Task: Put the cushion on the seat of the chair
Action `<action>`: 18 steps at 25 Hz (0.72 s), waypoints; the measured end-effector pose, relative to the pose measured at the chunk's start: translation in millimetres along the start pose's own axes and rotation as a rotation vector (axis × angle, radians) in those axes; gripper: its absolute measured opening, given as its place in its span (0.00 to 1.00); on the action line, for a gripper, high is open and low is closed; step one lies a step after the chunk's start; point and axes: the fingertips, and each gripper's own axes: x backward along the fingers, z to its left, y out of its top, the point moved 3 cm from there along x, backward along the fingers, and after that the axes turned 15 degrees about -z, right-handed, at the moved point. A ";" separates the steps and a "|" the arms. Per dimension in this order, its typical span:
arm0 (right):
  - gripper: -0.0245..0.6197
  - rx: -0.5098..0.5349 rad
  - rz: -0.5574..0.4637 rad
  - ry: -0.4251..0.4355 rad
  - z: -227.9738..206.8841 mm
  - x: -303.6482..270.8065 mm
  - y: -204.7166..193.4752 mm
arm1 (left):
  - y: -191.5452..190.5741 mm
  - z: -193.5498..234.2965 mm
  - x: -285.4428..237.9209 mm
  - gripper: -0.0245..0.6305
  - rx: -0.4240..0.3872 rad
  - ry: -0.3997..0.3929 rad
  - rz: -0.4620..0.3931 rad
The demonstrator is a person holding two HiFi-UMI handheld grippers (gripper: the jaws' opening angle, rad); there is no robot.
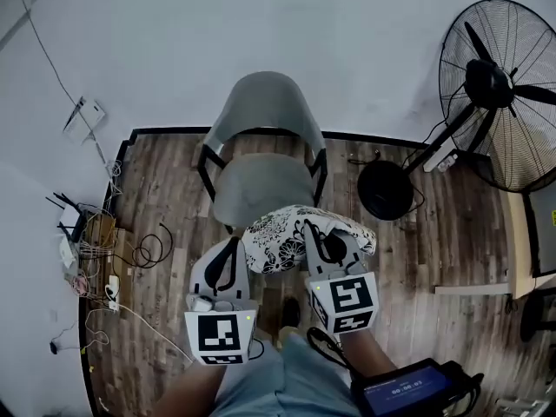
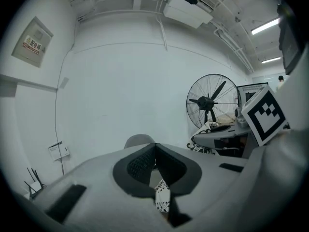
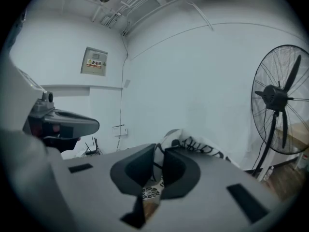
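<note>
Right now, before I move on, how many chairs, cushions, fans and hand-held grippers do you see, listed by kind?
Grey chair: 1
Patterned cushion: 1
Pedestal fan: 1
Hand-held grippers: 2 (left hand-held gripper, right hand-held gripper, each clamped on the cushion)
Total: 5

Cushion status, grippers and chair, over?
Left gripper and right gripper both shut on cushion. Cushion held in air, just short of chair seat. Seat bare; fan off to the right.
</note>
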 end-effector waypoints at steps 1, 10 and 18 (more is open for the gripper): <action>0.06 0.003 -0.006 0.009 -0.3 -6.2 3.6 | 1.1 3.4 -2.7 0.04 0.001 0.009 -0.003; 0.06 0.039 -0.003 0.069 8.5 -64.9 16.2 | -4.3 47.4 -25.3 0.04 0.043 0.084 -0.012; 0.06 0.059 0.043 0.070 25.2 -134.1 1.4 | -29.8 109.8 -62.4 0.04 0.089 0.091 -0.006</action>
